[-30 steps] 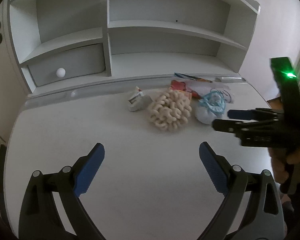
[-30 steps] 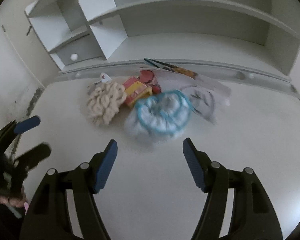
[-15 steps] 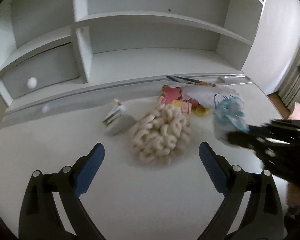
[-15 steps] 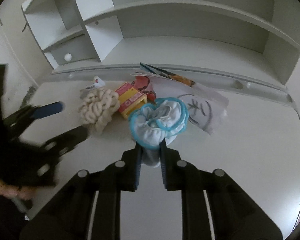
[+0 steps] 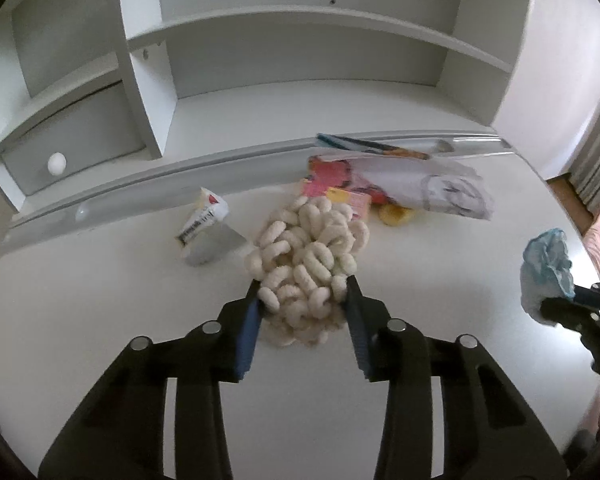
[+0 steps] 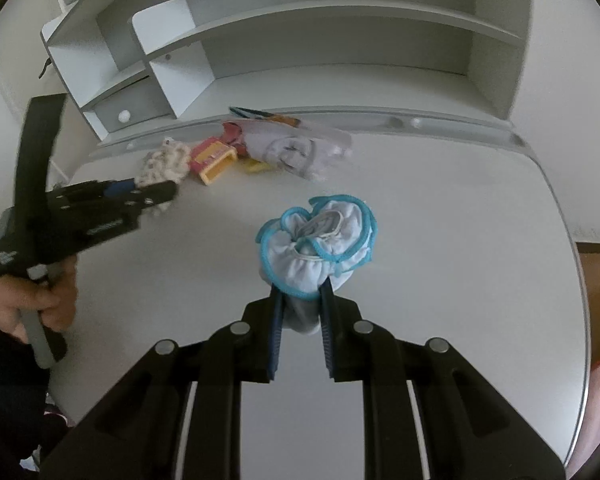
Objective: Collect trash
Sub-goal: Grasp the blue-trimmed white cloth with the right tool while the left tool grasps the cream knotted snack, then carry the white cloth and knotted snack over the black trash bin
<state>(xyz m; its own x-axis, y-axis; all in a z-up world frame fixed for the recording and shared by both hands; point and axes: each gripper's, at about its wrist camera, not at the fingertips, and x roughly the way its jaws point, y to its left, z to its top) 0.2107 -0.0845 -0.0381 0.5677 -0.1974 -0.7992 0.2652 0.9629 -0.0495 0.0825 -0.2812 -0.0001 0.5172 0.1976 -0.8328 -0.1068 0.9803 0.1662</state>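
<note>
My left gripper [image 5: 303, 296] is shut on a cream chunky-yarn bundle [image 5: 310, 250] on the white desk; it also shows in the right wrist view [image 6: 162, 162]. My right gripper [image 6: 300, 304] is shut on a white cloth with a blue frilled edge [image 6: 320, 240] and holds it just above the desk; the cloth shows at the right edge of the left wrist view [image 5: 546, 276]. More trash lies by the desk's back rail: a crumpled white tube [image 5: 204, 226], a pink and yellow box [image 6: 214, 160], a yellow scrap [image 5: 396, 214] and a crumpled printed plastic bag [image 5: 432, 188].
The white desk [image 6: 460, 240] has a grey raised rail [image 5: 140, 184] along its back. Behind it stand grey shelves and a small drawer with a white knob [image 5: 56, 164]. The desk's right edge [image 6: 572, 240] drops to a wooden floor.
My left gripper moved forward and shut on the yarn bundle. My right gripper shut on the blue-edged cloth and pulled it back and right, away from the pile.
</note>
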